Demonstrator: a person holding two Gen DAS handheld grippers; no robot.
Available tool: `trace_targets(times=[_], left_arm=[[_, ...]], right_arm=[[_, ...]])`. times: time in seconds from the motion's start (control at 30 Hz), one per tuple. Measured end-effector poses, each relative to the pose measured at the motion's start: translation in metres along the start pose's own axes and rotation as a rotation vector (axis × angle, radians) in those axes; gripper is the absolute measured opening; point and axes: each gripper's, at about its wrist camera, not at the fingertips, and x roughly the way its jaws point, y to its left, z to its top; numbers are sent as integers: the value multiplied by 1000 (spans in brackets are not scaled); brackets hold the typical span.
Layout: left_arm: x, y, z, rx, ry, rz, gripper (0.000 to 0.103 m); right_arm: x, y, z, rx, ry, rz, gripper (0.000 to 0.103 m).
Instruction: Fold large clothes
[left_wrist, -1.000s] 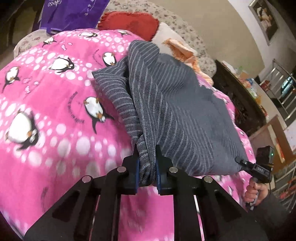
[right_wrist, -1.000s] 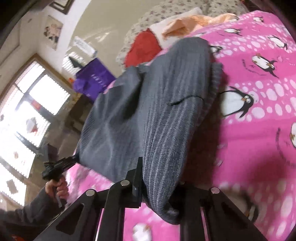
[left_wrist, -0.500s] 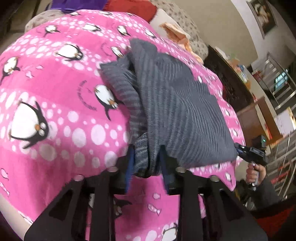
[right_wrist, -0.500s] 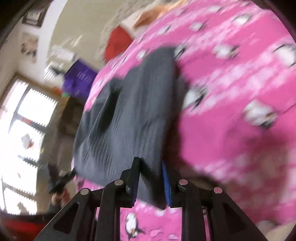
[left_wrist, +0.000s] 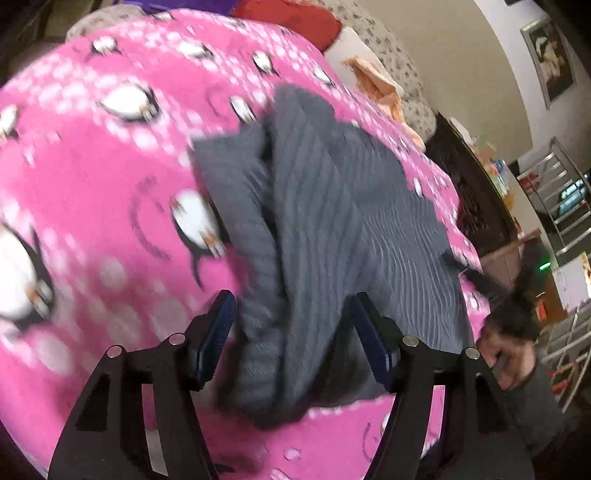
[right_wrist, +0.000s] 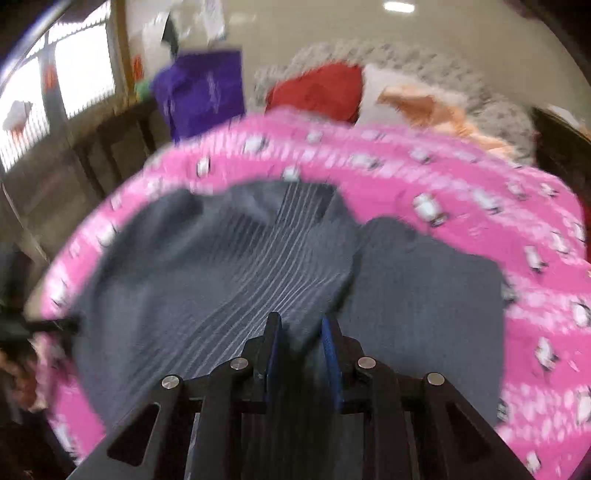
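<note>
A grey ribbed sweater (left_wrist: 332, 229) lies folded on the pink penguin blanket (left_wrist: 92, 184). My left gripper (left_wrist: 291, 325) is open, its jaws wide apart on either side of the sweater's near edge, not pinching it. In the right wrist view the sweater (right_wrist: 221, 266) spreads over the blanket (right_wrist: 480, 177). My right gripper (right_wrist: 301, 328) is shut on a fold of the sweater at its near edge. The right gripper and the hand holding it (left_wrist: 517, 332) show blurred at the right of the left wrist view.
A red cushion (right_wrist: 321, 92), an orange cloth (right_wrist: 436, 110) and a purple bag (right_wrist: 203, 96) sit past the blanket's far edge. A dark wooden cabinet (left_wrist: 476, 192) stands to the right of the bed. Both views are motion-blurred.
My left gripper has opened and let go of the sweater's edge. My right gripper has swung over the bed, still holding its fold, and the sweater now lies flatter.
</note>
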Motion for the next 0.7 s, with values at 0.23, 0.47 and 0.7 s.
trace_targets(times=[0.23, 0.47, 0.7], left_arm=[[19, 12, 46, -29, 65, -28, 73], [30, 5, 66, -20, 111, -171, 74], [51, -4, 73, 71, 166, -53, 74]], right_arm=[[-27, -19, -8, 42, -55, 13, 26], [-41, -33, -66, 93, -56, 46, 31], [-33, -17, -85, 30, -163, -24, 44]])
